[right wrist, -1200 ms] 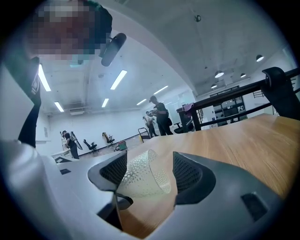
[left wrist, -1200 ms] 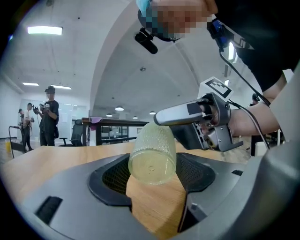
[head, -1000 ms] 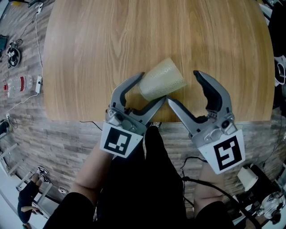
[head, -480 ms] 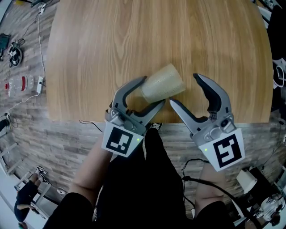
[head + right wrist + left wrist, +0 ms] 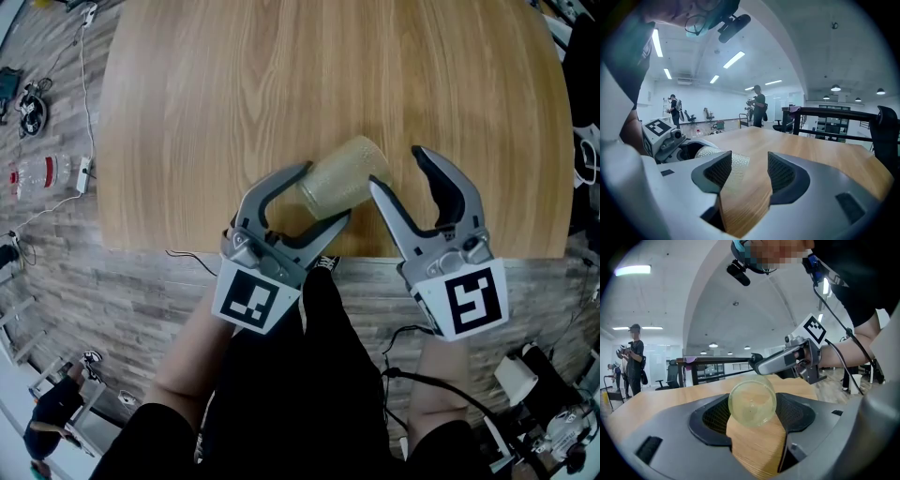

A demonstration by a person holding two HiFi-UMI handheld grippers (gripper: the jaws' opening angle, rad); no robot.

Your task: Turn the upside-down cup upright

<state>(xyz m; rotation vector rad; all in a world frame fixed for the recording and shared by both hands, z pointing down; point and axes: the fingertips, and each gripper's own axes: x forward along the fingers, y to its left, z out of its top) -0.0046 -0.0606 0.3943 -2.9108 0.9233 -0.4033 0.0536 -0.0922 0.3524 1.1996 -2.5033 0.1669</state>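
A translucent yellowish cup lies tilted on its side just above the wooden table, near the front edge. My left gripper is shut on its narrow end. In the left gripper view one round end of the cup faces the camera between the pads. My right gripper is at the cup's wide end, jaws closing. Its left finger lies against the cup's rim, and the right finger is clear of it. In the right gripper view the textured cup peeks in beside the left pad.
The table's front edge runs just under both grippers. On the floor at the left lie a plastic bottle and cables. People stand far off in the room, and a dark railing lies beyond the table.
My right gripper has moved left up to the cup's wide end, and its jaws have narrowed. The left gripper and the cup have barely shifted.
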